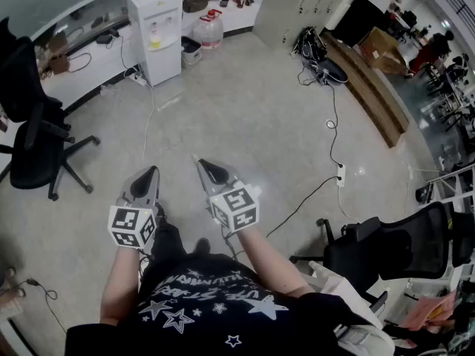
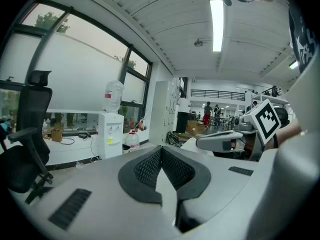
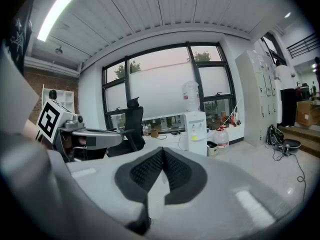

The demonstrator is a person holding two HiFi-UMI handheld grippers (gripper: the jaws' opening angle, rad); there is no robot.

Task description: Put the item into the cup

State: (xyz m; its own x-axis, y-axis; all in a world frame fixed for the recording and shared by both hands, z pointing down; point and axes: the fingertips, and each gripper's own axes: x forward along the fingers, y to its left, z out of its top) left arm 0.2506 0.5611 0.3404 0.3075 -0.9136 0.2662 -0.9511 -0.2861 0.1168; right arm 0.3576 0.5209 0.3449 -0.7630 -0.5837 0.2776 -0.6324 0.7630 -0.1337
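Two claws are held side by side above the grey floor (image 1: 260, 124), just ahead of the person's dark star-printed shirt (image 1: 200, 302). The left claw (image 1: 151, 172) is seen clenched in its own view: its black ribbed pads (image 2: 147, 166) are pressed together at the tips, and nothing is gripped between them. The right claw (image 1: 201, 162) is likewise clenched, its pads (image 3: 177, 170) met at the tips with nothing between. Both claws are pointed roughly towards the white water dispenser (image 1: 156, 32), which is stood well apart from them, beside a white bench (image 1: 89, 73). A clear water jug (image 1: 210, 28) is set on the floor just to the right of the dispenser. A black office chair (image 1: 33, 147) is stood to the dispenser's left, nearer the person. A white power strip (image 1: 341, 175) is laid on the floor far to the dispenser's right. Neither the item nor the cup can be made out in any view.
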